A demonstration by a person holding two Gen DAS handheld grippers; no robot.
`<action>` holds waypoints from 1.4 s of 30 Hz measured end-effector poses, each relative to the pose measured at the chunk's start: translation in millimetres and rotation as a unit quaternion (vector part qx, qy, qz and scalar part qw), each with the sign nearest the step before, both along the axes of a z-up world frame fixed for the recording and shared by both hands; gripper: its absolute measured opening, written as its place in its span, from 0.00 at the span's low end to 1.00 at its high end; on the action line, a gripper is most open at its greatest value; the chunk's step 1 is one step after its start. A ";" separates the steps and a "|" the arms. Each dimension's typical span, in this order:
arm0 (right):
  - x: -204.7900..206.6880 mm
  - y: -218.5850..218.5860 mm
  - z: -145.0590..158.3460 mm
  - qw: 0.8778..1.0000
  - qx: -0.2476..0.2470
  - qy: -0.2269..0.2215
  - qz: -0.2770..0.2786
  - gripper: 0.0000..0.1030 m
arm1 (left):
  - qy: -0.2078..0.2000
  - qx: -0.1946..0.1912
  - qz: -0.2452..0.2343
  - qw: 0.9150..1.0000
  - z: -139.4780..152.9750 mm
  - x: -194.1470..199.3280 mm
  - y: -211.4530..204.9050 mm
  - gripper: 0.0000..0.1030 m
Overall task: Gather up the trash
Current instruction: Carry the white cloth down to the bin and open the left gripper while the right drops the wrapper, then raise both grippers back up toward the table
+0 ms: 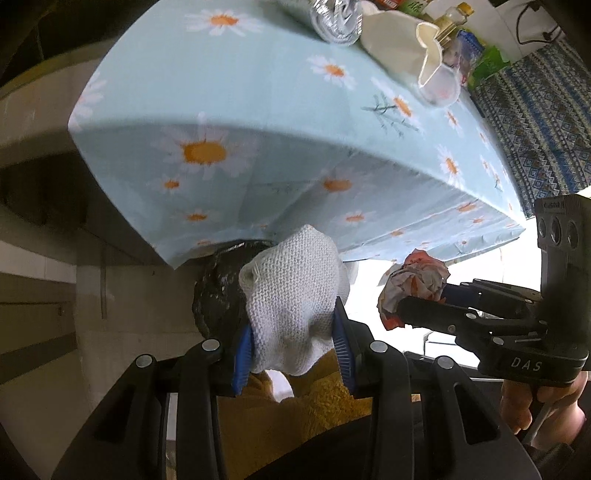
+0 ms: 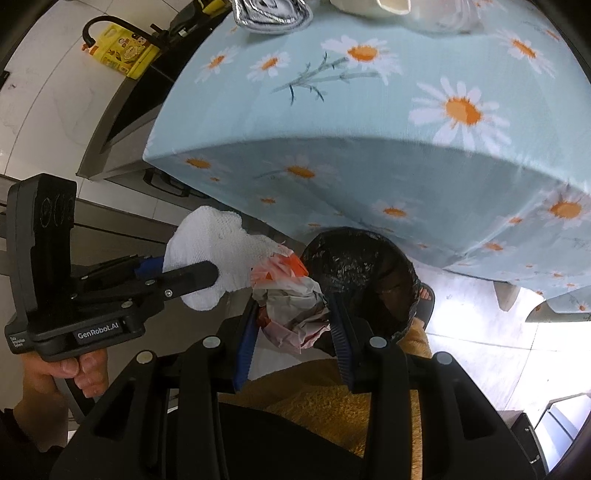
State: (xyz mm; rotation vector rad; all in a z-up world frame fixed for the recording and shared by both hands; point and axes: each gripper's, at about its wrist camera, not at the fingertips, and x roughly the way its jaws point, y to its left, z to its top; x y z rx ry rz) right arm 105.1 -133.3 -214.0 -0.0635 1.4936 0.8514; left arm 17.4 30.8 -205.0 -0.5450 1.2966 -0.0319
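My left gripper [image 1: 293, 321] is shut on a white knitted cloth [image 1: 295, 280], held just in front of a black-lined bin [image 1: 218, 295] that stands under the table edge. My right gripper [image 2: 291, 306] is shut on a crumpled white and orange wrapper [image 2: 291, 295], beside the open mouth of the bin [image 2: 369, 269]. In the left wrist view the right gripper [image 1: 421, 299] with the wrapper [image 1: 410, 284] is at the right. In the right wrist view the left gripper [image 2: 199, 266] with the cloth [image 2: 207, 240] is at the left, touching the wrapper.
A table with a light blue daisy tablecloth [image 1: 258, 92] overhangs the bin. On it stand a foil tray [image 1: 332, 18], a white jug [image 1: 399, 48] and bottles. A yellow canister [image 2: 122, 51] sits on the tiled floor. Yellow fuzzy fabric [image 2: 325, 398] lies below both grippers.
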 end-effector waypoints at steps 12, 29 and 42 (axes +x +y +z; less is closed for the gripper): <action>-1.8 -4.4 0.1 1.000 -0.005 -0.009 -0.001 0.52 | 0.025 -0.016 0.005 1.000 -11.3 0.5 -5.6 0.48; 5.5 -28.1 8.4 0.999 0.000 -0.015 -0.034 0.53 | 0.027 -0.006 0.003 1.000 -5.6 5.9 -13.7 0.52; 5.9 -30.9 23.2 0.999 0.007 -0.030 -0.032 0.53 | 0.012 -0.002 0.009 1.000 11.1 5.6 -11.7 0.52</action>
